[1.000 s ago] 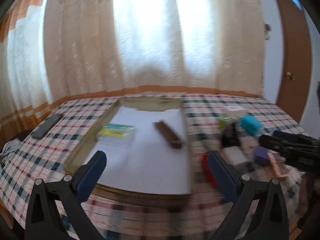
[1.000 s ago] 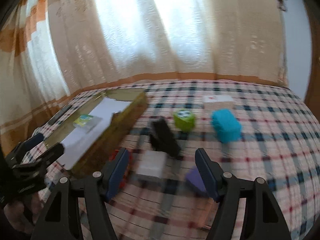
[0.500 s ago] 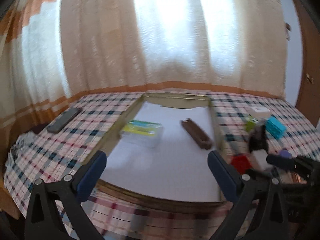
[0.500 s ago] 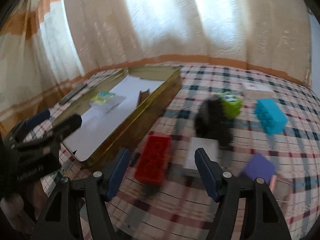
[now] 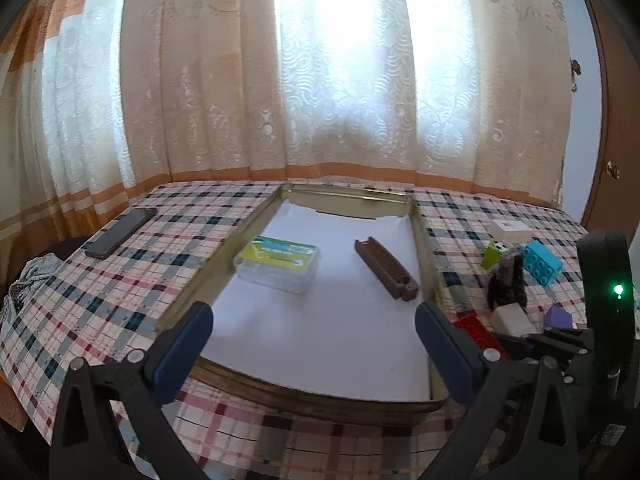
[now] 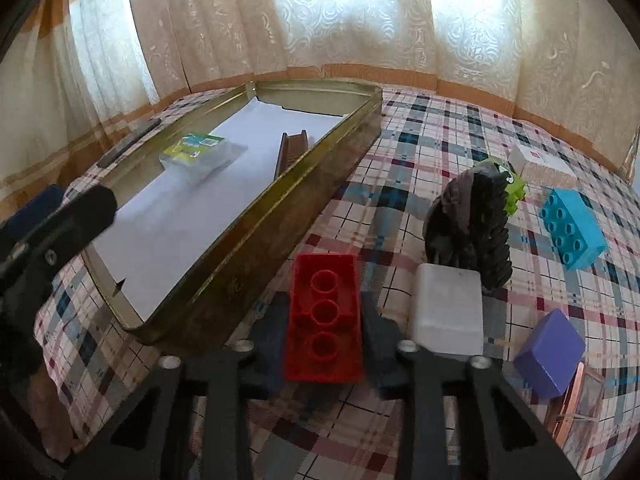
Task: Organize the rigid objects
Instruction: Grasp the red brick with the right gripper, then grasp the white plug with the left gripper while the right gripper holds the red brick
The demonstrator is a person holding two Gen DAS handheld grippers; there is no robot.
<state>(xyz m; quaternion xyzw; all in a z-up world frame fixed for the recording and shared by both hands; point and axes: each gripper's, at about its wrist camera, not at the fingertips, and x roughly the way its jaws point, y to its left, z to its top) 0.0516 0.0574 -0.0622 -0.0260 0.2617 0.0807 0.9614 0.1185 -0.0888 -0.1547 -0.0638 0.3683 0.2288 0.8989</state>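
Both pads of right hand-held gripper (image 6: pixel 323 326) clamp red brick (image 6: pixel 323 316) (lengthwise, hollows up); left (image 5: pixel 314 346) open.

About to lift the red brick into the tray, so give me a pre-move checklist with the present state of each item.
1. Right gripper fingers closed on both sides of the red brick: ok.
2. Brick off the cloth: cannot tell; it looks low over the checked cloth.
3. White block apart from the right finger: not ok, it sits right beside it.
4. Bare paper in the tray for a drop: ok, the near part is bare in front of the clear box and brown comb.
5. Left gripper out of the path: not ok, open and hanging over the tray's near edge.
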